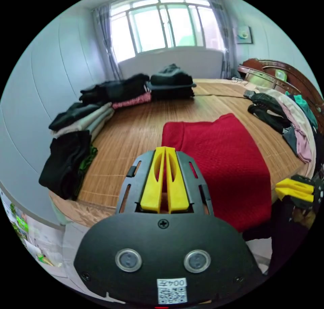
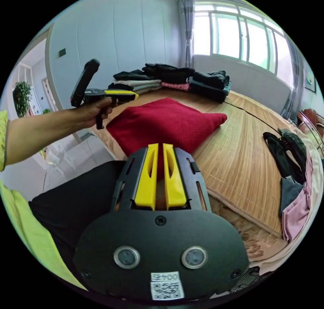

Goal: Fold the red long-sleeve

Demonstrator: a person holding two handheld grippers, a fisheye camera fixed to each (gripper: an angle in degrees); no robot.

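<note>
Left gripper view: my left gripper (image 1: 165, 149) was closed, empty, over the folded red long-sleeve (image 1: 219, 160) on the bed mat (image 1: 135, 126) | Right gripper view: right gripper (image 2: 160, 146) closed, empty, above it | Step: fold looked finished; next, I'd set it with the stacks (image 2: 162, 76).

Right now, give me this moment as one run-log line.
red long-sleeve: folded, on bamboo mat | left gripper: shut, empty | right gripper: shut, empty
</note>
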